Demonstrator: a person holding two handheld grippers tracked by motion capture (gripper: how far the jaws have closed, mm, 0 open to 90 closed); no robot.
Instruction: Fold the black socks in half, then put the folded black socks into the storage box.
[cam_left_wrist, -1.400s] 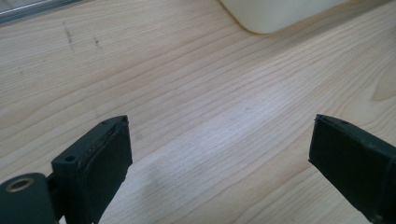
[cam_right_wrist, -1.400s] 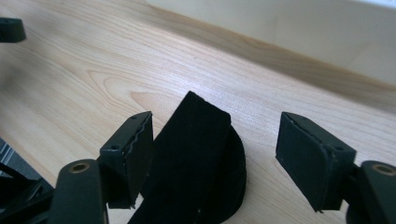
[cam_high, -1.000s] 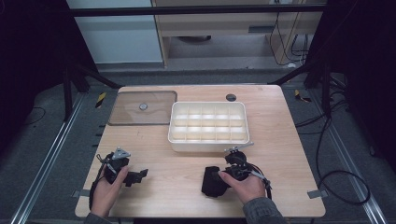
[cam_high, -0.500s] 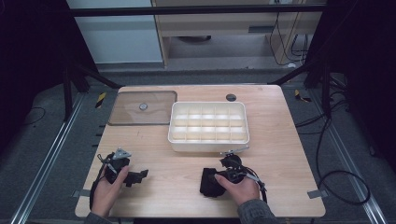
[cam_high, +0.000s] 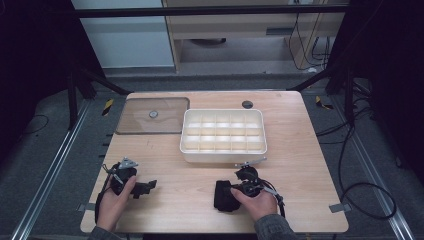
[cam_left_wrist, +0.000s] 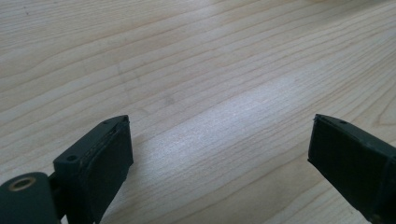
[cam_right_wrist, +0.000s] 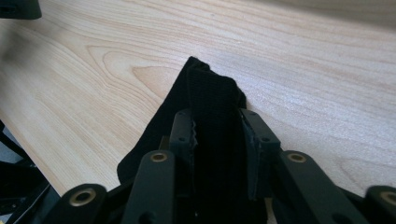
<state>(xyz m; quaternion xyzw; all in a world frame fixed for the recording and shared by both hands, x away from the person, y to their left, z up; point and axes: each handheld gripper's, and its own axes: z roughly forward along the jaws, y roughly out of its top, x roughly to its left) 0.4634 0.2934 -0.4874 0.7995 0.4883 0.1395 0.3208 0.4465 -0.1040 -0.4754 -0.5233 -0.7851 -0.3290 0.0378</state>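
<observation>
Step in hand: I am gripping the black strap (cam_right_wrist: 212, 112) with my right hand-held gripper (cam_right_wrist: 217, 135) at the near edge of the table (cam_high: 300, 170).
Right hand-held gripper: its jaws have just been closing and now stand narrow, both pads against the strap's raised fold; I read this as a grip just taken.
Left hand-held gripper (cam_left_wrist: 219, 154): jaws wide apart, nothing between them, resting low over bare wood at the near left of the table.
Strap: it lies flat on the table under my right hand (cam_high: 257, 200), well short of the white box (cam_high: 223, 135), with its free end pointing away from the jaws in the right gripper view.
Box: open, its compartments look empty from the high view; the clear lid (cam_high: 152, 116) lies just to its left.
Doing it well: I judge the pads sit on the fold's middle, so I would squeeze until the webbing stops giving, then lift straight up slowly so the loose part unfolds without catching.
Watch for: soft webbing can slide out of a shallow bite; if the fold sags to one side I would set it down and take hold again deeper.
Left side: I would keep it parked and apart from the strap until a second hold is needed.
</observation>
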